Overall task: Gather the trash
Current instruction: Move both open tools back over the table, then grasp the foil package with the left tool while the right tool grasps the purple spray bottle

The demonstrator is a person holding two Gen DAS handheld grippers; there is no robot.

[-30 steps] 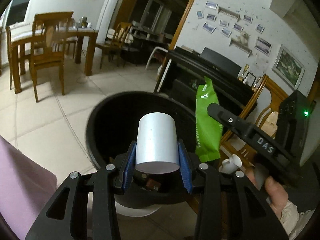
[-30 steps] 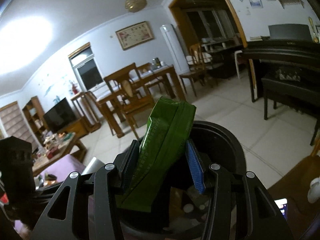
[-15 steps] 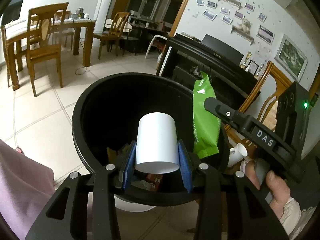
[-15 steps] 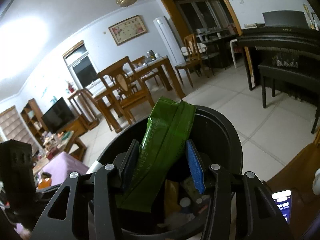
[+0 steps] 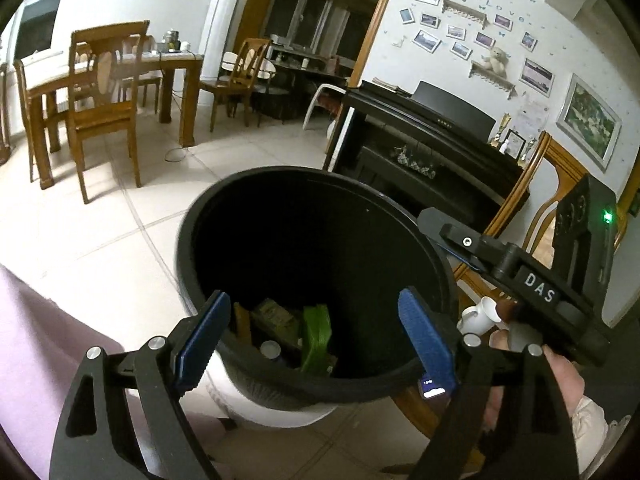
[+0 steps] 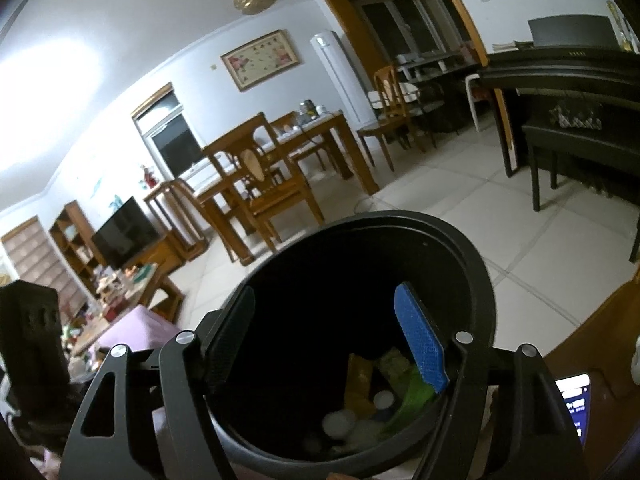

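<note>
Both my left hand-held gripper (image 5: 314, 330) and right hand-held gripper (image 6: 336, 344) have just sprung open, empty; the green wrapper (image 5: 316, 336) lies below in the bin (image 5: 224, 200).

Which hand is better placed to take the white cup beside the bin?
Right, probably: the white cup sits right of the bin, beside the right gripper; the left gripper is farther. Both jaws just opened, empty.

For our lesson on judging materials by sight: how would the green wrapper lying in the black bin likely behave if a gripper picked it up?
The green wrapper looks like thin, creased film, so it would probably flop and crumple rather than hold shape. It appears flat and empty, so likely very light. Its glossy surface in the black bin suggests it could slip from a loose pinch.
</note>
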